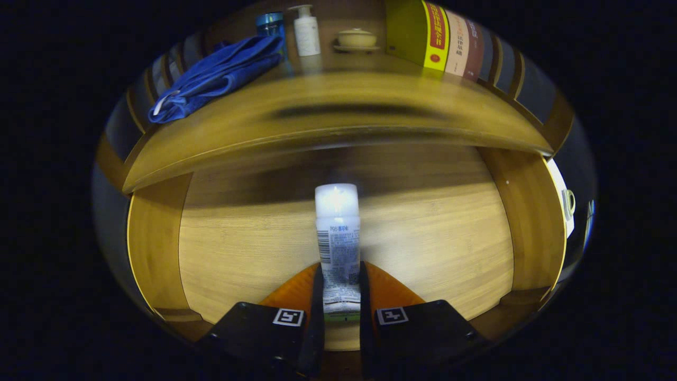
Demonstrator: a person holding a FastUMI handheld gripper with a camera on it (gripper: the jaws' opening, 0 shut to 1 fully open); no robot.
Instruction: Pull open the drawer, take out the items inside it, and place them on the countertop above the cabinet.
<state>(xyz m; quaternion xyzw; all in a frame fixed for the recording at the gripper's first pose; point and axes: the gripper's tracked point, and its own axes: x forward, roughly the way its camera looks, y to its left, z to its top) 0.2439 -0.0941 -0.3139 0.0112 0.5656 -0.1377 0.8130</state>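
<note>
A white plastic tube with a printed label stood at the centre of the frame, clamped by its lower end between the two fingers of the hand-held gripper, above the open wooden drawer, whose light floor showed nothing else. The hold sat low on the tube, so it could probably pivot or slip on the lift, or knock the edge of the wooden worktop just above. There, in the upper frame, lay a folded blue cloth, a white pump bottle, a small lidded ceramic bowl and upright books.
</note>
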